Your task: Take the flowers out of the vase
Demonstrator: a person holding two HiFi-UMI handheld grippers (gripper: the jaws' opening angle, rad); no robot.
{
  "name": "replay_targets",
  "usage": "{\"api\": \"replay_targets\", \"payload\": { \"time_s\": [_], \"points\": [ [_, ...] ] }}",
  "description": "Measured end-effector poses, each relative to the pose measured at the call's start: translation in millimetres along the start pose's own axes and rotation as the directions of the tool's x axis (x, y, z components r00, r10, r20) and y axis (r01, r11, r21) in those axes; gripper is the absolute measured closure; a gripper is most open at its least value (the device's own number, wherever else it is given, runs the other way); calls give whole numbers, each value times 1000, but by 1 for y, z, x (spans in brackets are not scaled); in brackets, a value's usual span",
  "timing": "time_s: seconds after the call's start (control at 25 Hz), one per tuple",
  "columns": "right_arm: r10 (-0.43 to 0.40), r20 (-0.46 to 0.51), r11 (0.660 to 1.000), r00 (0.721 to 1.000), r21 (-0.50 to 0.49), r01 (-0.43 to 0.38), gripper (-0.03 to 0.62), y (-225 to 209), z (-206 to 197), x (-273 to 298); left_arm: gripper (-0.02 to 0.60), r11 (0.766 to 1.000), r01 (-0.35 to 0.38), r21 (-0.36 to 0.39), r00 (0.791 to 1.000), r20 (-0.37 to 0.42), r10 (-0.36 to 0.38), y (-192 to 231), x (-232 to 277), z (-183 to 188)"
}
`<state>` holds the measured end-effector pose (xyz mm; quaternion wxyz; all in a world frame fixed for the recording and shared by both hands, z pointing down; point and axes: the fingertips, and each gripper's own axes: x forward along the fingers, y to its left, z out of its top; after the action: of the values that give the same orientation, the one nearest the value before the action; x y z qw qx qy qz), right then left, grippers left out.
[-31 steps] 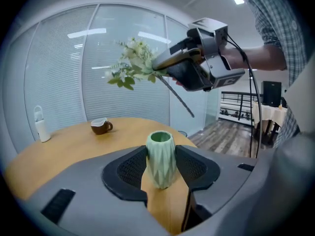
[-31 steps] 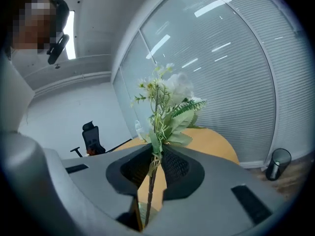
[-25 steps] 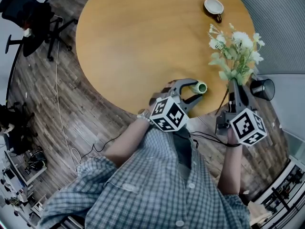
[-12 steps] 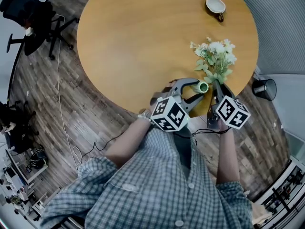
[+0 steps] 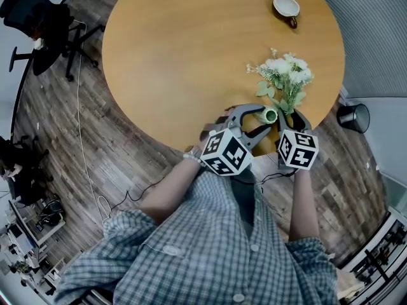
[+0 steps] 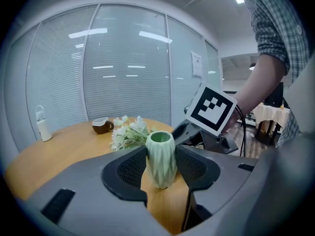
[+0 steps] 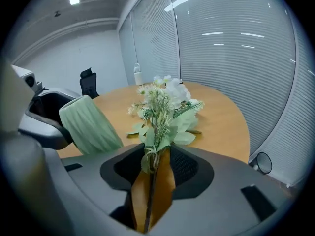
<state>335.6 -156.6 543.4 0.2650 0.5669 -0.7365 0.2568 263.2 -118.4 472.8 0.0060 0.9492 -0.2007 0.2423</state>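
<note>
The round wooden tabletop (image 5: 178,49) carried a cup (image 5: 285,9) near its far edge. A green vase (image 5: 270,115) stood upright by the near edge, with flowers (image 5: 283,75) lying just beside it.

Bright, even indoor light; sharp centres, fisheye-warped dark edges.

Before you, a round wooden counter (image 5: 184,56) carries a brown cup (image 5: 285,9) with a white inside near its far edge, and a small white bottle (image 6: 43,124). A black office chair (image 5: 44,24) stands on the plank floor (image 5: 114,145) to your left, a black bin (image 5: 353,115) to your right.
</note>
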Motion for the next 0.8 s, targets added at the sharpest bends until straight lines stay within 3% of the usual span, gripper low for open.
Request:
{"api": "replay_targets", "payload": {
  "time_s": [0.16,0.56,0.8],
  "points": [
    [17,-21,1000,1000,1,-17,428,2,-5,2,382,1000,-8,-1,1000,2,8,0,-1,0],
    [31,25,999,999,24,-32,428,5,1,-14,371,1000,-2,-20,1000,24,3,1,-7,4],
    [26,45,999,999,22,-27,428,2,4,-25,367,999,-37,-15,999,40,37,7,-24,14]
  ]
}}
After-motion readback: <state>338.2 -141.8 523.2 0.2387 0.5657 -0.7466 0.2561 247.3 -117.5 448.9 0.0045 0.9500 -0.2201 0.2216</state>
